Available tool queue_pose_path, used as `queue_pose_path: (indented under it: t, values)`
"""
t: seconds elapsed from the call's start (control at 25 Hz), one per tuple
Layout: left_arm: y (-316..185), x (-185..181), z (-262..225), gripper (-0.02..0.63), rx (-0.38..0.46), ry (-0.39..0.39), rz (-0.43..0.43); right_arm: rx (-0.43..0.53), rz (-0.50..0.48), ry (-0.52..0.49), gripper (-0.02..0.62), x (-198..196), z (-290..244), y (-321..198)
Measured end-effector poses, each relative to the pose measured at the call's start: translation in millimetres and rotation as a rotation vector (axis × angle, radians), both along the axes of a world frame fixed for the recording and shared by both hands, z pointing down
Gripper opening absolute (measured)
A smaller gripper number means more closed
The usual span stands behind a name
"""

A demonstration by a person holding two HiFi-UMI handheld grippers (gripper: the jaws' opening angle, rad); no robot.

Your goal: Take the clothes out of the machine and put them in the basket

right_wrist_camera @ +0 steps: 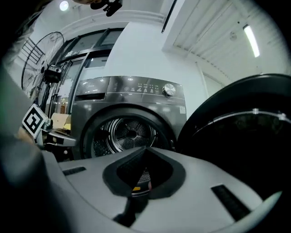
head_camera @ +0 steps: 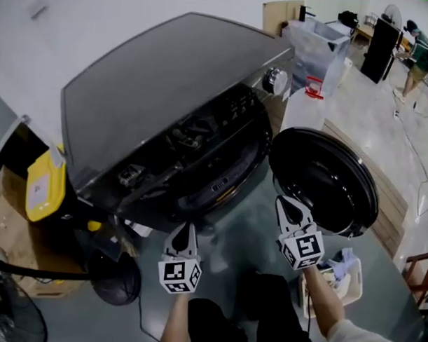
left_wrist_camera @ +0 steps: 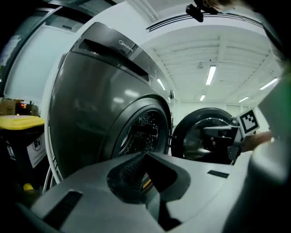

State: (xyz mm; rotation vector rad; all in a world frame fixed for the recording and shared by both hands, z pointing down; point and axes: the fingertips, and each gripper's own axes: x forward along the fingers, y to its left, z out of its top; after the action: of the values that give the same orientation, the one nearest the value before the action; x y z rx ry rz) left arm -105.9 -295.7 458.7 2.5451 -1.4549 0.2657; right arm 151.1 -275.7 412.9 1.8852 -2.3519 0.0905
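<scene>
A dark grey front-loading washing machine stands before me with its round door swung open to the right. In the right gripper view the steel drum shows a bare back wall and no clothes. A white basket with pale clothes sits on the floor at lower right. My left gripper is shut and empty, held in front of the drum opening. My right gripper is also shut and empty, close to the door's inner edge.
A yellow-lidded bin and a cardboard box stand left of the machine. A black floor fan is at lower left. A clear plastic tub and a white jug with a red handle stand behind the door. A wooden chair is at the right edge.
</scene>
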Motion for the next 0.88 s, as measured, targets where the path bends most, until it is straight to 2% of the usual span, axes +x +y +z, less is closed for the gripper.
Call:
queue_pose_path:
  t: [0.24, 0.48, 0.72, 0.88]
  values:
    - [15, -13, -101, 0.018, -0.072, 0.01, -0.029, -0.065, -0.012, -0.018, 0.023, -10, -99, 4]
    - [21, -28, -226, 0.018, -0.094, 0.009, -0.066, -0.093, -0.016, -0.031, 0.023, -26, -221, 0]
    - [21, -39, -355, 0.018, -0.052, -0.002, -0.08, -0.091, -0.02, -0.03, 0.023, -40, -330, 4]
    - [36, -42, -432, 0.018, -0.009, -0.02, -0.103, -0.067, -0.034, -0.028, 0.023, -39, -399, 25]
